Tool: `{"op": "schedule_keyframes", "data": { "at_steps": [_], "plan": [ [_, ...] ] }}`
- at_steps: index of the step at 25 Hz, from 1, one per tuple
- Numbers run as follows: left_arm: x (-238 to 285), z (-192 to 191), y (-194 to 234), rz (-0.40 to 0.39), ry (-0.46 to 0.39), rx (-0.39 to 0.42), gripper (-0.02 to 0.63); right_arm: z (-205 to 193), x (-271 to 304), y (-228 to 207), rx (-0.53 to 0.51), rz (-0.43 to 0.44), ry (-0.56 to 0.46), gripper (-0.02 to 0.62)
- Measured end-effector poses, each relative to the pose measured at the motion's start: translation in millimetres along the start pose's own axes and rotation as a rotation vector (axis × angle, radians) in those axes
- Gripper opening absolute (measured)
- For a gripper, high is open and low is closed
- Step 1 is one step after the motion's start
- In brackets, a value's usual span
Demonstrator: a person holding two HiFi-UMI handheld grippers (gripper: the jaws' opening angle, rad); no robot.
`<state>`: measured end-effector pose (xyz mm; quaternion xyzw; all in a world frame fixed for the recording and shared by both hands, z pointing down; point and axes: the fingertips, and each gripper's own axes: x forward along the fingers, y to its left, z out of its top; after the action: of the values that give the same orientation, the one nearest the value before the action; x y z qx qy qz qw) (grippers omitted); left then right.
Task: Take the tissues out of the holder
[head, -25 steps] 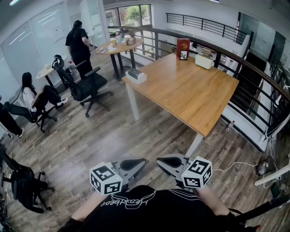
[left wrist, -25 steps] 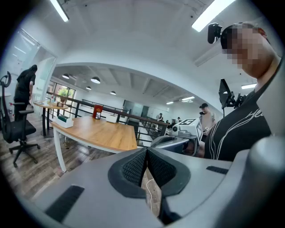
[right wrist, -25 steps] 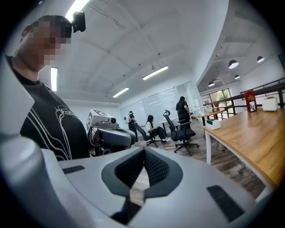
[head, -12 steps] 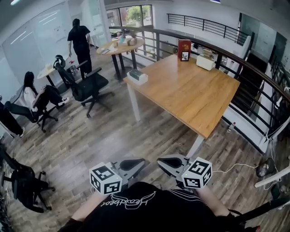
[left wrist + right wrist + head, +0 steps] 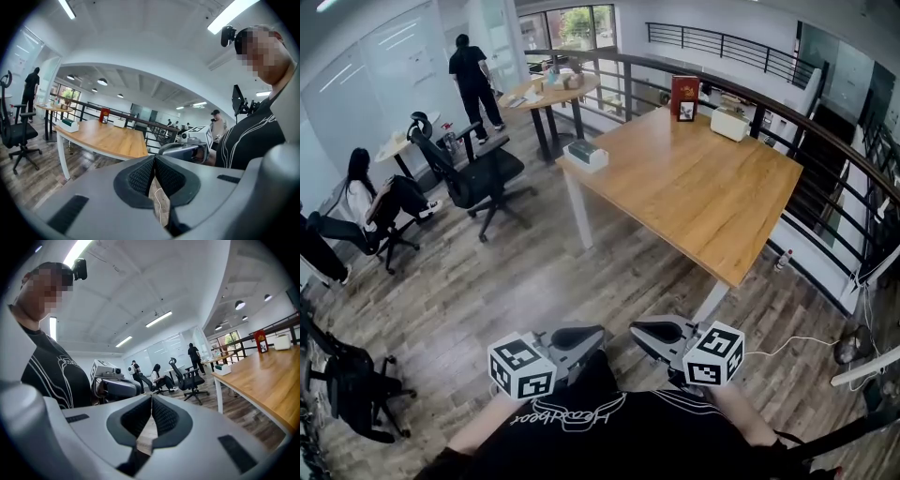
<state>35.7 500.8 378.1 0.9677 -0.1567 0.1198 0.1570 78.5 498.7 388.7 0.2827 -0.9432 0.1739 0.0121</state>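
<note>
On the left-hand corner of the rectangular light-wood worktop, as the head view shows it, sits the white rectangular tissue holder with a dark green top. It lies flat, close to the worktop edge and well apart from both grippers. At this size no separate tissue can be made out on it.

The worktop has a smooth wood-grain surface and stands on white square legs. At its far edge stand a red upright rectangular item and a cream rounded box, near the dark metal railing. The floor is of grey-brown wood-grain planks.

The left gripper has a grey moulded body and black ribbed pads. Its fingers are clenched pad to pad, with nothing between them. The right gripper is of the same build, and its fingers are likewise clenched on nothing. Each carries a white cube with black square markers. Both grippers are held low, side by side, above the floor and short of the worktop, just in front of the person's black shirt.
</note>
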Motion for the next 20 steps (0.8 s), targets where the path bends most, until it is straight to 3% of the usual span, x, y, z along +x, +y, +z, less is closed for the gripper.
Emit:
{"op": "schedule_keyframes", "data": {
  "at_steps": [7,14,20],
  "plan": [
    [10,3,60,-0.024,0.01,-0.01,0.014,4,40,-50,0.044,-0.041,0.009,0.017],
    [2,24,184,0.0,-0.001,-0.092,0.014,24,136,-118,0.104,-0.038,0.046,0.017],
    [5,59,298,-0.035,-0.045,-0.169,0.014,56,223,-186,0.128,-0.044,0.099,0.017]
  ]
}}
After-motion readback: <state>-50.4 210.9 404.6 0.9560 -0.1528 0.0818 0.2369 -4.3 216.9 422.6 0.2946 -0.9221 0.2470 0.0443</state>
